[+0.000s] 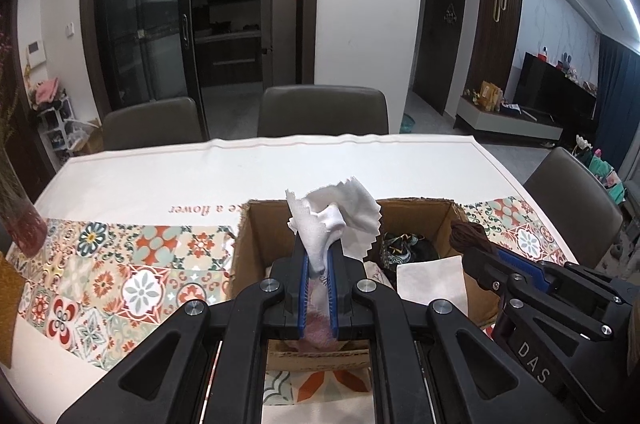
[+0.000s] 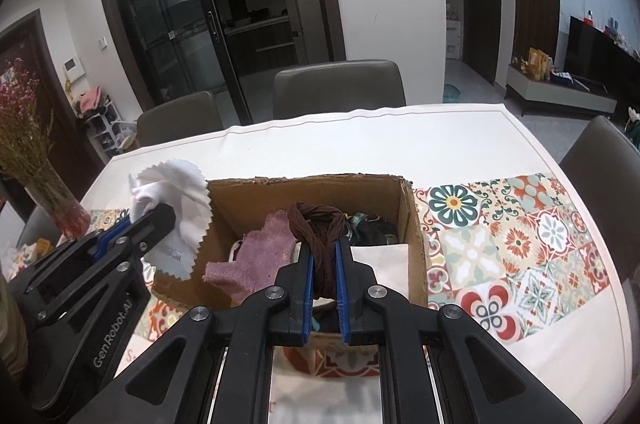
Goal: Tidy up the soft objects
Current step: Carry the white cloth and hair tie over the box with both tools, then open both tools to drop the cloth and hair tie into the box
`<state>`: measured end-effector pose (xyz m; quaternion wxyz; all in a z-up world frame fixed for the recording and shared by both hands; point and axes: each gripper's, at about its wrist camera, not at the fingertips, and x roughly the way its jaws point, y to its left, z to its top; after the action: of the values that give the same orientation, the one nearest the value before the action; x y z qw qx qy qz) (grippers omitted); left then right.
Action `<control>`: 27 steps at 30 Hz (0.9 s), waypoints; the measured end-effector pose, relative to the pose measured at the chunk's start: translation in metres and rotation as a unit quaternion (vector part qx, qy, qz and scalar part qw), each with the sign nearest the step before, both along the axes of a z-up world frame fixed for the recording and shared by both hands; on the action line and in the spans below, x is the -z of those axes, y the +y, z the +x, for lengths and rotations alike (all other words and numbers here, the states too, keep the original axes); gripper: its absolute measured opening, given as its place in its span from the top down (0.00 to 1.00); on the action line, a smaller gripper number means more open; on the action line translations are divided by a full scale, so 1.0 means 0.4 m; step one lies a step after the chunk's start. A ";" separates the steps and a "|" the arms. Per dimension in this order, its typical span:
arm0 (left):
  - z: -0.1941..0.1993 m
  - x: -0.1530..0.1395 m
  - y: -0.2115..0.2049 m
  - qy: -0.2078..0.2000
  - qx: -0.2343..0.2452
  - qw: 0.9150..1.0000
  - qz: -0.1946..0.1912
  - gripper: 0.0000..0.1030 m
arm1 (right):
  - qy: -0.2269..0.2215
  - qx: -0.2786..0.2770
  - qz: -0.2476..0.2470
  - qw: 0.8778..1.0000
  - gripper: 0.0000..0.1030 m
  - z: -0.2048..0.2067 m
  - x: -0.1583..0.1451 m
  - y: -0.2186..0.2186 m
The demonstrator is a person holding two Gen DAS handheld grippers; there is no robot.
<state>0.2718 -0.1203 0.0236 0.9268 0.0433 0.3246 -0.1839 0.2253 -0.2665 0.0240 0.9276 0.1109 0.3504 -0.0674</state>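
While both grippers hang over the open cardboard box, each is clamped on a soft thing. The left gripper has its blue-lined jaws pressed tight on a white cloth with a zigzag edge, whose bunched top fans out above the fingertips; in the right wrist view that same cloth sits at the box's left wall, partly outside it and above the rim. The right gripper pinches a dark brown knitted band, which loops up over the fingertips above the middle of the box; from the left wrist view the brown band shows near the box's right wall. Inside the box lies a mauve fuzzy cloth toward its left side, just beside the right gripper's left finger. A dark patterned fabric lies toward the far right corner of the box, and a pale square cloth lies flat in front of it against the right wall. The box stands on a table covered by a white tablecloth with a band of colourful tile patterns running out from both sides of the box. Left of the box, at the table's edge, a glass vase of dried pink flowers stands upright. Beyond the box, on the far side of the table, grey chairs are pushed in.
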 end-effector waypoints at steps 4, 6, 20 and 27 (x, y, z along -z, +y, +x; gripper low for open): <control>0.024 0.019 -0.012 0.013 0.007 1.000 0.001 0.91 | 0.005 -0.002 0.000 1.000 0.89 0.018 0.011 -0.002; 0.035 0.028 -0.016 0.017 0.009 1.000 0.002 0.91 | 0.009 -0.001 0.001 1.000 0.89 0.029 0.019 -0.005; 0.096 0.095 -0.030 0.062 0.023 0.998 0.011 0.90 | 0.032 -0.010 -0.002 0.999 0.88 0.077 0.057 0.002; 0.105 0.116 -0.034 0.074 0.028 0.997 0.014 0.89 | 0.047 -0.016 0.008 0.999 0.87 0.095 0.076 -0.001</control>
<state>0.3140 -0.1340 -0.0228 0.8941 0.0515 0.3932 -0.2083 0.2634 -0.2671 -0.0066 0.9100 0.1092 0.3962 -0.0551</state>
